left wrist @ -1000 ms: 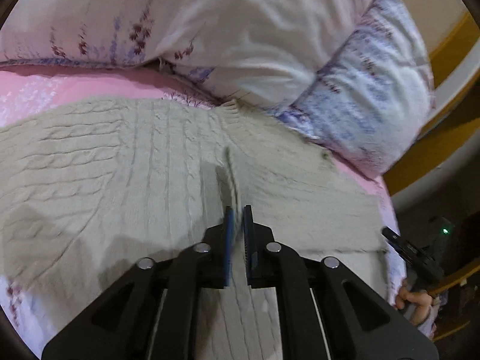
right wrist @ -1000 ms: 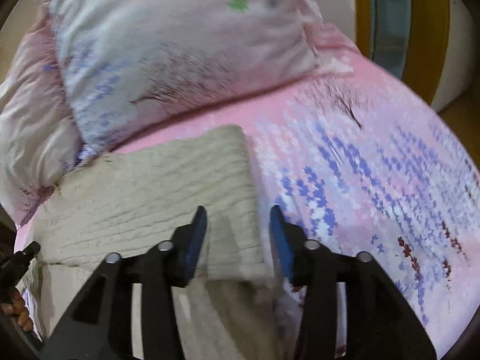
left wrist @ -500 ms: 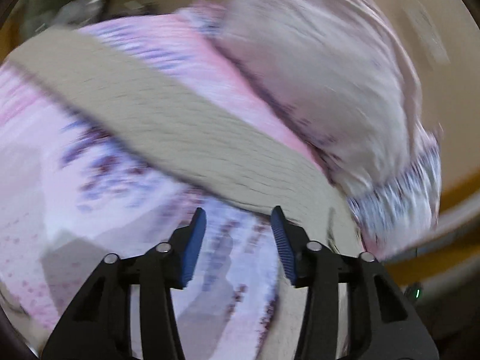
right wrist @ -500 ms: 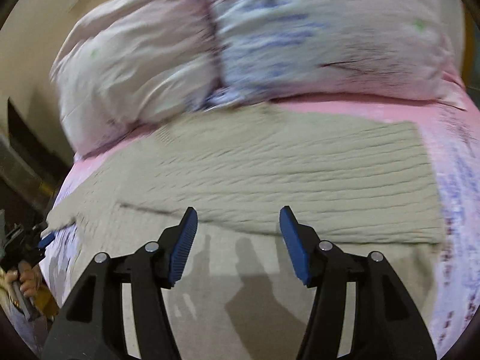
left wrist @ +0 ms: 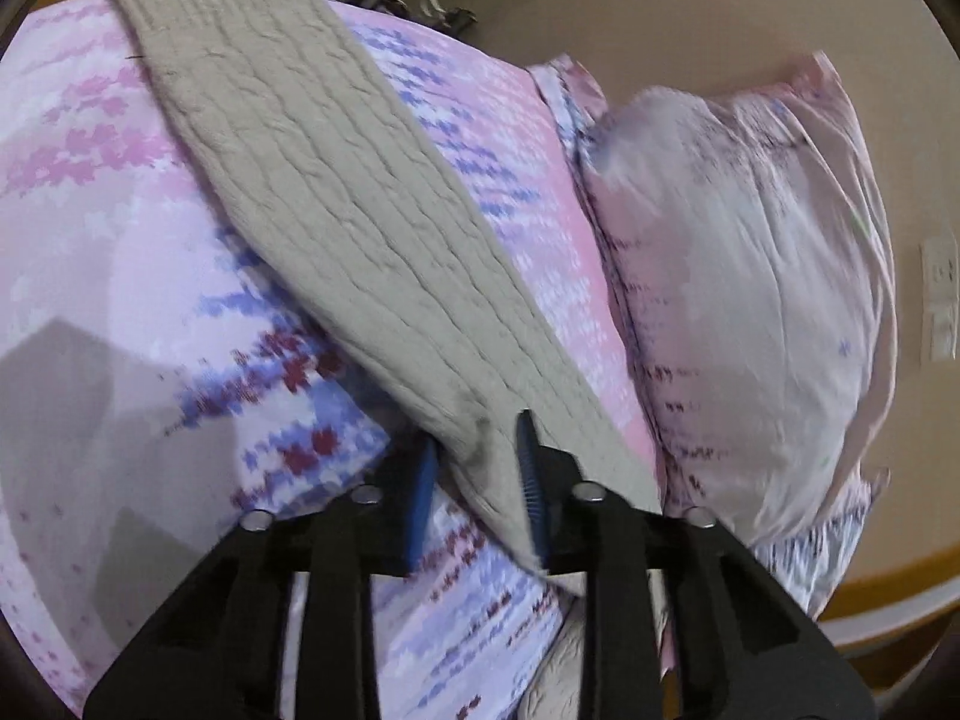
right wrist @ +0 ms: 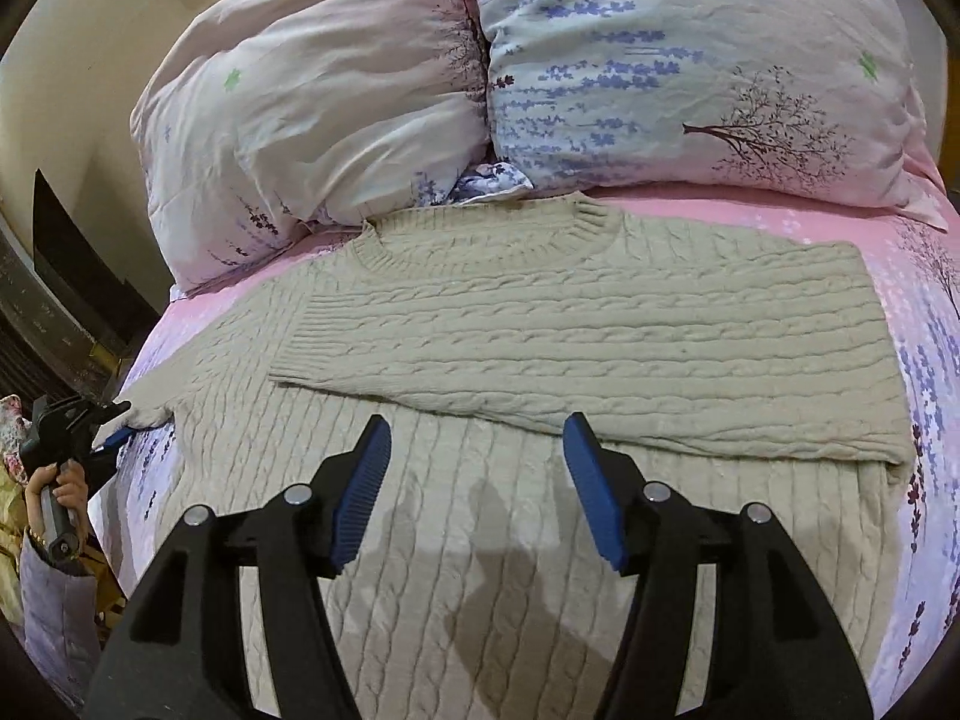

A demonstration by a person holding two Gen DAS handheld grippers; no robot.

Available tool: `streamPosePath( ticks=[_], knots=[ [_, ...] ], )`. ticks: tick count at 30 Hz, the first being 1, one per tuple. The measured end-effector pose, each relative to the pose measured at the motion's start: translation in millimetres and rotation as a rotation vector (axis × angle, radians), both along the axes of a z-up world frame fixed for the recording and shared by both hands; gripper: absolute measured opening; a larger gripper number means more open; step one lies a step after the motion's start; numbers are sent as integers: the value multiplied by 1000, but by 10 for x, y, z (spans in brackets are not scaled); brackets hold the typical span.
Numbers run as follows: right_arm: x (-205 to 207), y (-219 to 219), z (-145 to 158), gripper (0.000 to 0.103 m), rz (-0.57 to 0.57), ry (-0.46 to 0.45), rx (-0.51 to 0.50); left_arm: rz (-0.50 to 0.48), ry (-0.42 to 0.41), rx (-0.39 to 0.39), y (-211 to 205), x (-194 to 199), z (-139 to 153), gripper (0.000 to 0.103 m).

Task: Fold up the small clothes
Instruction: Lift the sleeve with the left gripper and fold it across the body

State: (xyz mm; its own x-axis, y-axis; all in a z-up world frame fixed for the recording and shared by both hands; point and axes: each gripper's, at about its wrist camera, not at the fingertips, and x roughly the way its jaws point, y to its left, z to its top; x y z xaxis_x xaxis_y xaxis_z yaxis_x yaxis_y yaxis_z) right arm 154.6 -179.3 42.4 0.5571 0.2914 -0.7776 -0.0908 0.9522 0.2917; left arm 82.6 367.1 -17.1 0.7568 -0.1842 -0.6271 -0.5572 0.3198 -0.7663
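A beige cable-knit sweater (right wrist: pixel 540 348) lies flat on a pink floral bed sheet (right wrist: pixel 936 312), one sleeve folded across its chest. My right gripper (right wrist: pixel 477 480) is open and empty, hovering above the sweater's body. In the left wrist view the sweater's other sleeve (left wrist: pixel 336 198) stretches away across the sheet (left wrist: pixel 108 252). My left gripper (left wrist: pixel 477 468) has its jaws around the sleeve's near end, partly closed, with fabric between them. It shows at the bed's left edge in the right wrist view (right wrist: pixel 111 438).
Two floral pillows (right wrist: pixel 312 120) (right wrist: pixel 690 60) lie against the wall behind the sweater; one shows in the left wrist view (left wrist: pixel 750 300). The bed's left edge (right wrist: pixel 138 396) drops to dark furniture. A hand (right wrist: pixel 57 480) holds the left gripper there.
My left gripper opened, swung from the sweater's body to the outstretched sleeve and now has its end between the jaws. My right gripper let go of the folded sleeve and pulled back, wider open.
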Motion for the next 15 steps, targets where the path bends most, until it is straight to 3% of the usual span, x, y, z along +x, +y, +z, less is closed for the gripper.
streamPosePath(
  ticks=[8,15],
  knots=[
    [-57,-56,-2,60,4,-10,-13,32,-22,89,78,35,146,6],
    [-62,-131,3,61,-9,-18,-3,-127,-206,215,-400,328,747,5]
  ],
)
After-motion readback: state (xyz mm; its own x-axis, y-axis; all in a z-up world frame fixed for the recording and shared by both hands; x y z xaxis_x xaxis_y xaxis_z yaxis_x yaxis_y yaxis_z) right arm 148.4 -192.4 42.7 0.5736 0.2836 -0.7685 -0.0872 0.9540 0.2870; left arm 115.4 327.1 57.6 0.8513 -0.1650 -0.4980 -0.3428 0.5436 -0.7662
